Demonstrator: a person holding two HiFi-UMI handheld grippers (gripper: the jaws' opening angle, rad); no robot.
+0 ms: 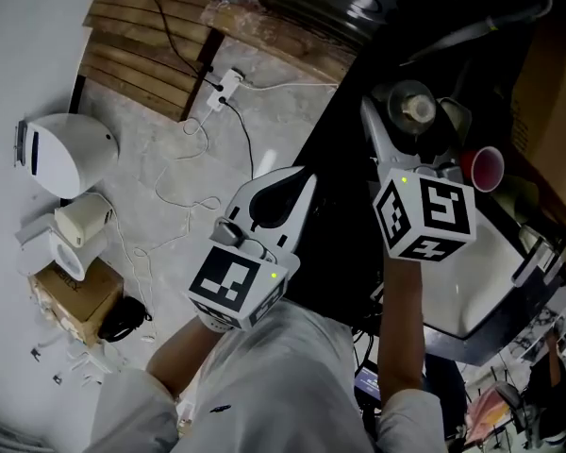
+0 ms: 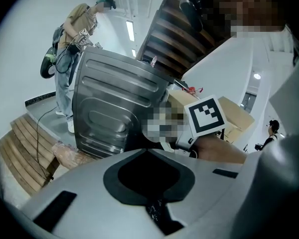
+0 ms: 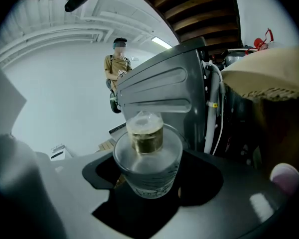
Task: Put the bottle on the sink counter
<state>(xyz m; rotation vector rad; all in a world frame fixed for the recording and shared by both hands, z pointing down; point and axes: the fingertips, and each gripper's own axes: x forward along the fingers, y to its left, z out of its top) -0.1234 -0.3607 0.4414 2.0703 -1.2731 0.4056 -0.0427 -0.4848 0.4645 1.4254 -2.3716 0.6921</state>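
My right gripper (image 1: 407,121) is shut on a clear bottle (image 1: 415,109) with a pale gold cap, held over the black counter (image 1: 344,173). In the right gripper view the bottle (image 3: 148,167) sits end-on between the jaws, its cap (image 3: 145,132) pointing away. A white sink basin (image 1: 476,295) lies just right of that hand. My left gripper (image 1: 305,177) hangs at the counter's left edge, over the floor. In the left gripper view my left gripper (image 2: 147,151) is shut, tips meeting, nothing between them.
A red cup (image 1: 487,168) stands on the counter to the right of the bottle. On the floor are a white appliance (image 1: 68,154), a cardboard box (image 1: 71,295), a power strip with cables (image 1: 224,88) and a wooden pallet (image 1: 141,55). A grey metal machine (image 3: 159,88) and a person (image 3: 118,66) stand ahead.
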